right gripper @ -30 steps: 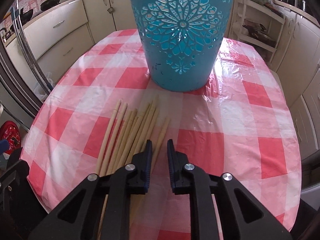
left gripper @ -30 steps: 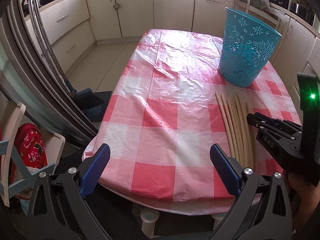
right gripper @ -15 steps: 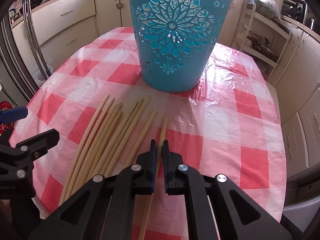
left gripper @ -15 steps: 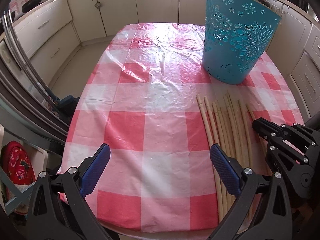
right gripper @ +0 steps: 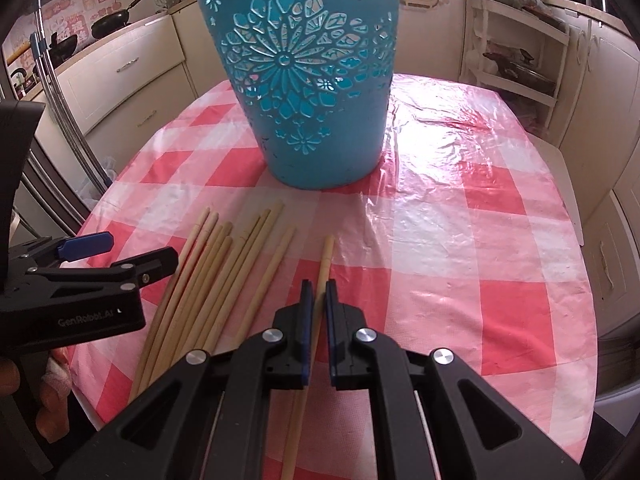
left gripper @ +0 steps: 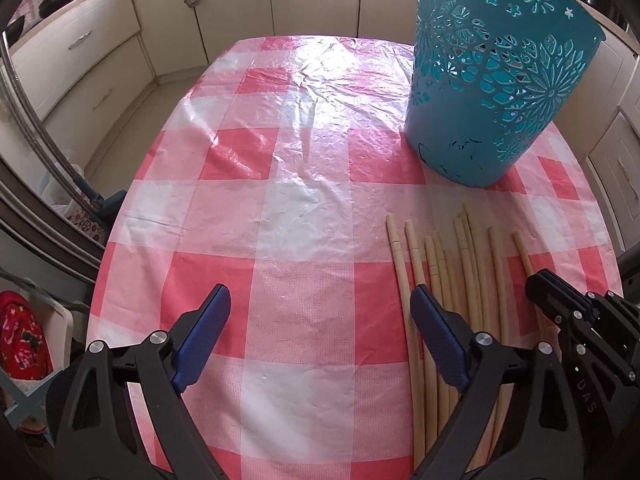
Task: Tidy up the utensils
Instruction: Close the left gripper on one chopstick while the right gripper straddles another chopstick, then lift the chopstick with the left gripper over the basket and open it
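Several long pale wooden chopsticks (left gripper: 448, 276) lie side by side on the pink checked tablecloth (left gripper: 280, 184), in front of a tall blue cut-out basket (left gripper: 492, 92). My right gripper (right gripper: 316, 292) is shut on the rightmost chopstick (right gripper: 326, 256), apart from the bundle (right gripper: 216, 268); it also shows in the left wrist view (left gripper: 536, 284). My left gripper (left gripper: 320, 312) is open and empty, low over the cloth, its right finger (left gripper: 436, 328) over the leftmost sticks. It also shows in the right wrist view (right gripper: 120, 252). The basket (right gripper: 308, 80) stands upright behind the sticks.
Cream kitchen cabinets (left gripper: 80, 64) surround the table. A white open shelf rack (right gripper: 516, 48) stands at the far right. Steel fridge handles (left gripper: 24, 120) lie to the left, with a red cloth item (left gripper: 20, 340) low at the left edge.
My left gripper moved forward and right, up to the bundle's left side. My right gripper's jaws closed further onto the rightmost chopstick.
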`<state>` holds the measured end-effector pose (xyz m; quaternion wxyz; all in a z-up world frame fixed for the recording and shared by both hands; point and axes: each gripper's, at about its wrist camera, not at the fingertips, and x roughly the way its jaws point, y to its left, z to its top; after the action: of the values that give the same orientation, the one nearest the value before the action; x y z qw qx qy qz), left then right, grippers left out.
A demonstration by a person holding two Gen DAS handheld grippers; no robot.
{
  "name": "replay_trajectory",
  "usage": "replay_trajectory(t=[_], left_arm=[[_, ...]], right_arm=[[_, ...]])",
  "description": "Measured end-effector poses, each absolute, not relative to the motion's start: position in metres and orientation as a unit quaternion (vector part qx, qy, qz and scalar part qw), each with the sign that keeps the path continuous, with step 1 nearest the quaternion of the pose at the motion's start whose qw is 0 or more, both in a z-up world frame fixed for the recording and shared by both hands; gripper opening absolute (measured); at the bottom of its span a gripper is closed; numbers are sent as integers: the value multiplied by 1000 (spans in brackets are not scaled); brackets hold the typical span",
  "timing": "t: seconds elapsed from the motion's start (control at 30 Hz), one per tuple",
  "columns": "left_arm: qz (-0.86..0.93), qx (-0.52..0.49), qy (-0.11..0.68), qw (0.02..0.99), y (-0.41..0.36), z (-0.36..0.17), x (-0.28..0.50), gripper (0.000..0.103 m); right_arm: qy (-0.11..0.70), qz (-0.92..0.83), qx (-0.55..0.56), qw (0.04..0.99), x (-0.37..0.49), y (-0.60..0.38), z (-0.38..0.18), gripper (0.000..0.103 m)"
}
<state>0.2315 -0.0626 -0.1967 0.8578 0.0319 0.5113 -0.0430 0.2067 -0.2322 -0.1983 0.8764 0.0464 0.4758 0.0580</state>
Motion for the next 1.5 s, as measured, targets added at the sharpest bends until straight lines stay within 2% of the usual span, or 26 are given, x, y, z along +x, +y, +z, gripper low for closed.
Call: replay_trajectory(t=[0.43,0.53,0.63,0.7,0.73,0.8,0.87,1.1,1.27,1.4,1.5], left_arm=[[-48,47,503,862,-71,-203,236,85],[-59,46,498,864,-73,-202,235,79],[-80,53,491,866,-77,-199,233,64],[-95,57,488,866,-80,-197,233,43],[-103,59,487,866,-81,-196,234,37],[-127,52,487,862,-81,-195,237,15],[-148,29,494,856,-76,-196,241,8],[-157,43,505,848,-75,-198,251,6],[-151,90,515,839,-89,-196,258,7],[-151,94,516,838,-90,-192,260,5],[-171,65,495,849,-81,-164,246,5]], right_arm=[[472,62,52,878,206,-235,-199,7],[473,62,54,877,206,-235,-199,7],[475,56,55,877,205,-237,-199,7],[475,53,58,876,205,-240,-198,7],[475,52,60,876,204,-241,-198,7],[475,50,60,876,204,-241,-198,7],[475,50,60,876,204,-241,-198,7],[473,54,62,877,204,-242,-198,8],[472,66,48,878,204,-235,-197,23],[468,64,40,881,203,-232,-198,24],[466,66,58,880,203,-236,-199,22]])
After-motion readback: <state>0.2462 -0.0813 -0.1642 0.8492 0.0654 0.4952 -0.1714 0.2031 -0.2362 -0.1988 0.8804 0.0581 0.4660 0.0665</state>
